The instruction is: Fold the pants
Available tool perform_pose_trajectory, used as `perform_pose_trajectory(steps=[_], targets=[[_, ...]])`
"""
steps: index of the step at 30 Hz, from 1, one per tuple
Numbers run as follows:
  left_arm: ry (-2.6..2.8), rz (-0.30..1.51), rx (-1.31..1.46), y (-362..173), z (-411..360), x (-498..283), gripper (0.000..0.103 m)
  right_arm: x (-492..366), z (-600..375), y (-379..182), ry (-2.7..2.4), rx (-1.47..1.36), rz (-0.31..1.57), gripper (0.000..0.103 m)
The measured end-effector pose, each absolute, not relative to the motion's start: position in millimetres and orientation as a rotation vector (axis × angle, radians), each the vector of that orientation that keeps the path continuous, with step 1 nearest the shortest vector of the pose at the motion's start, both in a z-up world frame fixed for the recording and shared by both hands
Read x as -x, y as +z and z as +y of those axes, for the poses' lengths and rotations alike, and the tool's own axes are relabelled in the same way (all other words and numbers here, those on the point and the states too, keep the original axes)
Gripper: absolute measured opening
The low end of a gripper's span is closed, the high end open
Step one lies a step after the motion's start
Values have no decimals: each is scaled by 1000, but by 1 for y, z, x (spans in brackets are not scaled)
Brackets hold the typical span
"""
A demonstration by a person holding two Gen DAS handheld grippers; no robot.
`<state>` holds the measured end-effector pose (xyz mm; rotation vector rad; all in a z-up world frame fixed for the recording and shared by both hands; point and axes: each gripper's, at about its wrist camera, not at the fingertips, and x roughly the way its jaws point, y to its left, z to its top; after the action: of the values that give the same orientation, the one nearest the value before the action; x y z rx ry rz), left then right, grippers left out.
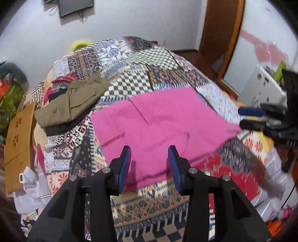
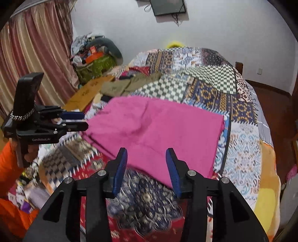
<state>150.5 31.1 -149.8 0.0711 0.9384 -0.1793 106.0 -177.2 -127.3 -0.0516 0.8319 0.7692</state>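
Pink pants (image 1: 163,119) lie flat on the patchwork quilt (image 1: 130,70), ready for folding; left gripper (image 1: 150,163) and right gripper (image 2: 147,165) hover above the near edge, both spread, holding nothing.

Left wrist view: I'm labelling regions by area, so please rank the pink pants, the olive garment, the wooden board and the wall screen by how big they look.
1. pink pants, clearly largest.
2. olive garment and wooden board: look about alike, unranked; the board sits in the distorted edge.
3. wall screen, smallest, though far off and cut by the frame.
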Motion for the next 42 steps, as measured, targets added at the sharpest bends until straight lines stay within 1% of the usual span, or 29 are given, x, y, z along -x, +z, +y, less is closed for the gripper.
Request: perform_pose_trajectory(steps=[4, 9, 12, 15, 22, 25, 27, 36, 42], targets=[[-160, 944, -26, -147, 35, -174, 43, -125, -160, -130, 763, -3, 854, 40], [-169, 1037, 76, -171, 40, -196, 43, -141, -133, -149, 774, -30, 944, 40], [-158, 1092, 62, -194, 40, -198, 43, -146, -120, -170, 786, -22, 1014, 40], [-140, 1081, 0, -206, 40, -187, 45, -142, -115, -189, 782, 26, 1062, 40], [-120, 1054, -75, -205, 46, -166, 46, -132, -146, -189, 744, 35, 1028, 40], [-115, 1053, -46, -204, 55, -161, 51, -130, -164, -189, 713, 27, 1029, 40], [-94, 1050, -46, -204, 59, -159, 60, -130, -175, -190, 686, 17, 1034, 40], [-91, 1057, 8, -204, 68, -153, 64, -132, -232, -201, 528, -58, 1094, 42], [-94, 1043, -49, -191, 70, -157, 64, -131, -249, -197, 496, -77, 1117, 42]])
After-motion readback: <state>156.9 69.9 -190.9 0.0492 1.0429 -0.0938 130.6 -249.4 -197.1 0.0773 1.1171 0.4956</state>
